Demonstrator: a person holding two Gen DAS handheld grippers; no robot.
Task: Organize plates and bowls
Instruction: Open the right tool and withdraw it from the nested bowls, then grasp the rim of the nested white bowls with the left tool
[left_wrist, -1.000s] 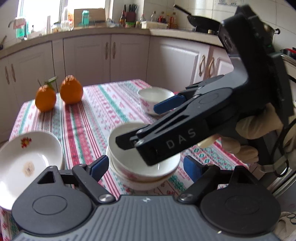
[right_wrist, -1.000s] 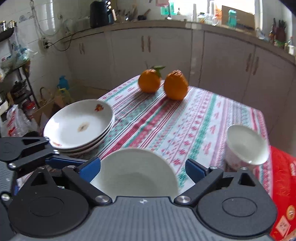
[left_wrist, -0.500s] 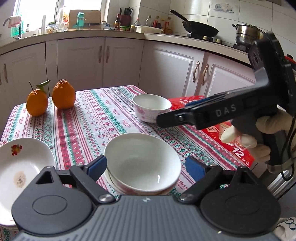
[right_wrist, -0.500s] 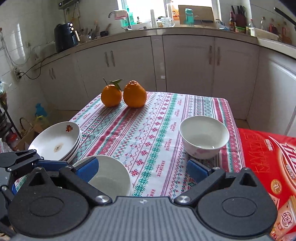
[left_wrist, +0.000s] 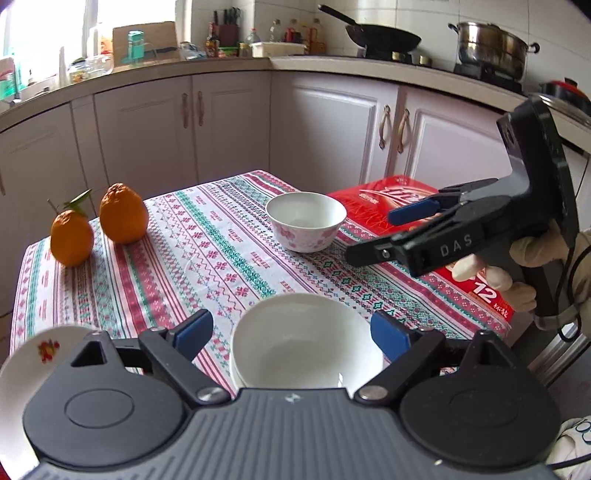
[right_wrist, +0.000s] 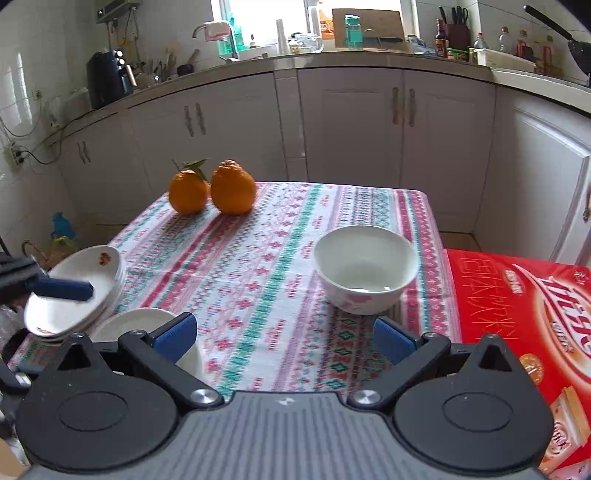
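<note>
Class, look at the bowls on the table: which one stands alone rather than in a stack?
The floral bowl beside the red box. It sits singly on the tablecloth, while the other bowls are nested together near the plate stack.

Black plastic hand-held tongs with blue pads

The right tongs carry white "DAS" lettering, a black cable and a cream-gloved hand; the left tongs show silver pivot screws, round black discs and a ribbed grey housing.

White cabinets, tiled wall, bright window, possibly tiled floor.
</note>
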